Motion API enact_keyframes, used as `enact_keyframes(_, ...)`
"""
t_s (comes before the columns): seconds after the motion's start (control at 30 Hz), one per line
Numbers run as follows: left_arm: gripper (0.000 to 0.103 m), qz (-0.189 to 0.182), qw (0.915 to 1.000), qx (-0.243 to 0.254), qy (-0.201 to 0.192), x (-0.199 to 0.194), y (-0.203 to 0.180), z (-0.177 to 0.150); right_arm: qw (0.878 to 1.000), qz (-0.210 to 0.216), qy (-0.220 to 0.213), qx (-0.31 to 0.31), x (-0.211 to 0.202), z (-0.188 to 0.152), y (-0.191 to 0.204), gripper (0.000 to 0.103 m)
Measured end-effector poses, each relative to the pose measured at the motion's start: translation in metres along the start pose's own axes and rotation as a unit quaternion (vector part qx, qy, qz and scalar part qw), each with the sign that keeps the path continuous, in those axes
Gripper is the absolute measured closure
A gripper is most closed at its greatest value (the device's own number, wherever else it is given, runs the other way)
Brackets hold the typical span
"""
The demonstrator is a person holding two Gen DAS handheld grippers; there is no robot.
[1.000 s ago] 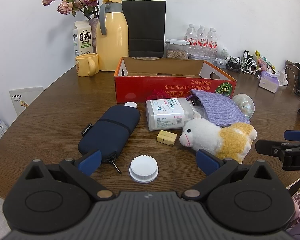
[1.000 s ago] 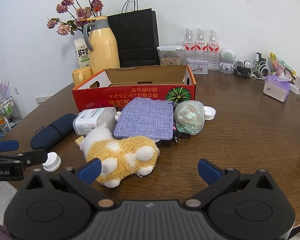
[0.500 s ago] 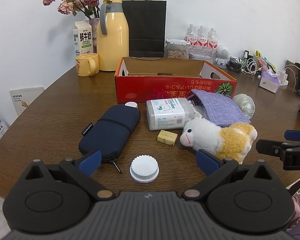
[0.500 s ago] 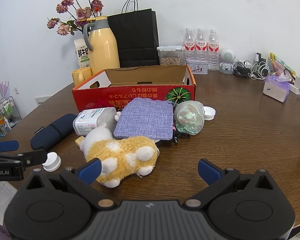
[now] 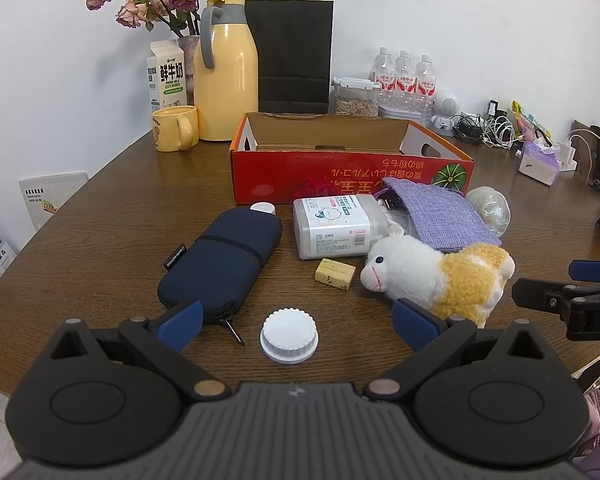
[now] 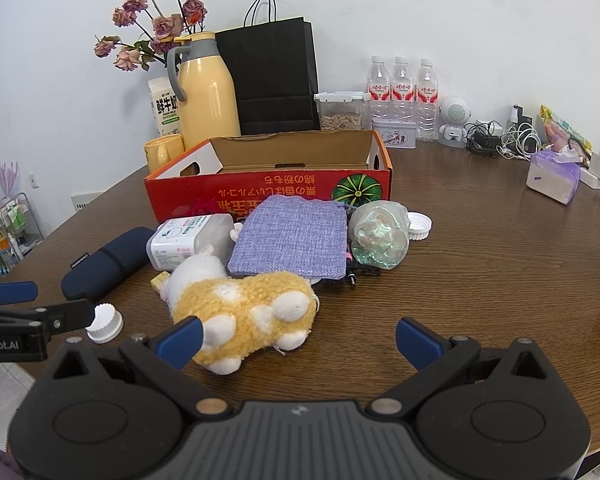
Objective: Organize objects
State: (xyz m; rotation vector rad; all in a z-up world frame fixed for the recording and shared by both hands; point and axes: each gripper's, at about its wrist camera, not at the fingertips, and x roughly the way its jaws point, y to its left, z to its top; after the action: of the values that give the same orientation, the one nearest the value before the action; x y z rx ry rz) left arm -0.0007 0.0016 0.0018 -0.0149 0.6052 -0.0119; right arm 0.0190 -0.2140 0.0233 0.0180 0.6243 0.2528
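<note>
Both grippers hover low over the near edge of the brown table point(image 5: 100, 248), each spread wide and holding nothing. Between the left gripper's point(image 5: 296, 322) blue pads lies a white ribbed cap point(image 5: 289, 335), flat on the wood. Just beyond it sit a navy zip pouch point(image 5: 224, 256), a clear plastic bottle point(image 5: 336, 232) on its side and a small yellow block point(image 5: 335, 274). The right gripper point(image 6: 298, 338) faces a plush sheep point(image 6: 240, 312) (white head, yellow fleece) lying just beside its left pad. Behind the sheep a purple fabric bag point(image 6: 292, 236) rests against the open red cardboard box point(image 6: 268, 188).
</note>
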Motion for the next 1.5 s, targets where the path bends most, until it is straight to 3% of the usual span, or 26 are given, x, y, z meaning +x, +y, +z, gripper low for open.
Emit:
enact_keyframes(0.43,0.001,-0.007,0.9995,-0.020,0.025,0.017,0.012,-0.003,0.999,0.035,0.001,-0.015,0.014,-0.004,0.001,0.000)
enact_keyframes(0.53,0.013,-0.004,0.9990,-0.025,0.037,0.026,0.014,-0.004,0.998,0.049,-0.002,-0.028,0.021,-0.003,0.003,0.000)
enact_keyframes(0.6,0.027,-0.005,0.9986,-0.025,0.046,0.031,0.014,-0.005,0.997,0.059,-0.007,-0.039,0.025,-0.002,0.005,0.000)
enact_keyframes(0.77,0.030,0.002,0.9978,-0.019,0.063,0.045,0.012,-0.008,0.994,0.083,0.001,-0.068,0.044,0.003,0.010,0.000)
enact_keyframes(0.93,0.041,0.015,0.9979,-0.005,0.063,0.052,0.007,-0.010,0.991,0.106,0.007,-0.079,0.059,0.005,0.012,0.000)
enact_keyframes(1.0,0.059,0.018,0.9981,-0.002,0.059,0.052,0.007,-0.010,0.990,0.114,0.006,-0.084,0.063,0.006,0.013,0.000)
enact_keyframes(1.03,0.061,0.017,0.9982,-0.002,0.058,0.052,0.007,-0.010,0.989,0.117,0.007,-0.086,0.065,0.006,0.014,0.000)
enact_keyframes(1.5,0.062,0.006,0.9989,0.000,0.046,0.046,0.007,-0.009,0.990,0.125,0.026,-0.062,0.087,0.005,0.013,0.004)
